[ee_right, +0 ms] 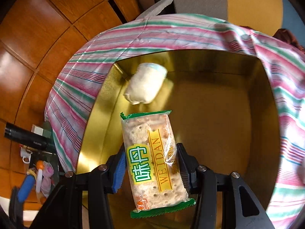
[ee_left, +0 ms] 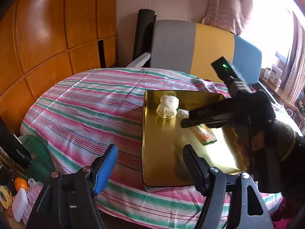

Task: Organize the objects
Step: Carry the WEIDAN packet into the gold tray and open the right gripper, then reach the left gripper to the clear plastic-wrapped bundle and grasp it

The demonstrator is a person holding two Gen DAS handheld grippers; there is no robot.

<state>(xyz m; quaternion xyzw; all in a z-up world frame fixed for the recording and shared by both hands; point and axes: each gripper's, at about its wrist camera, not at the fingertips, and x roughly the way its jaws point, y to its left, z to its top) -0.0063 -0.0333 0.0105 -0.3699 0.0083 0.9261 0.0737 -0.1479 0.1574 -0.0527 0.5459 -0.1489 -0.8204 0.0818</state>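
Note:
A gold metal tray (ee_left: 162,158) (ee_right: 209,114) lies on the striped tablecloth. In its far left corner rests a white wrapped roll (ee_left: 167,106) (ee_right: 146,84). My right gripper (ee_right: 151,150) is shut on a green-edged cracker packet (ee_right: 144,133), holding it lengthwise just above the tray floor. From the left wrist view that gripper (ee_left: 187,124) reaches in from the right, gripped by a gloved hand, with the packet (ee_left: 205,135) beneath it. Over the tray's near left corner, my left gripper (ee_left: 149,168) stands open with nothing between its fingers.
The striped cloth (ee_left: 85,110) covers a round table. Behind it stands a chair with a grey, yellow and blue back (ee_left: 190,43); wooden cabinets (ee_left: 47,38) line the left. Low on the left sit a black flask (ee_left: 17,150), an orange (ee_left: 21,183) and small clutter.

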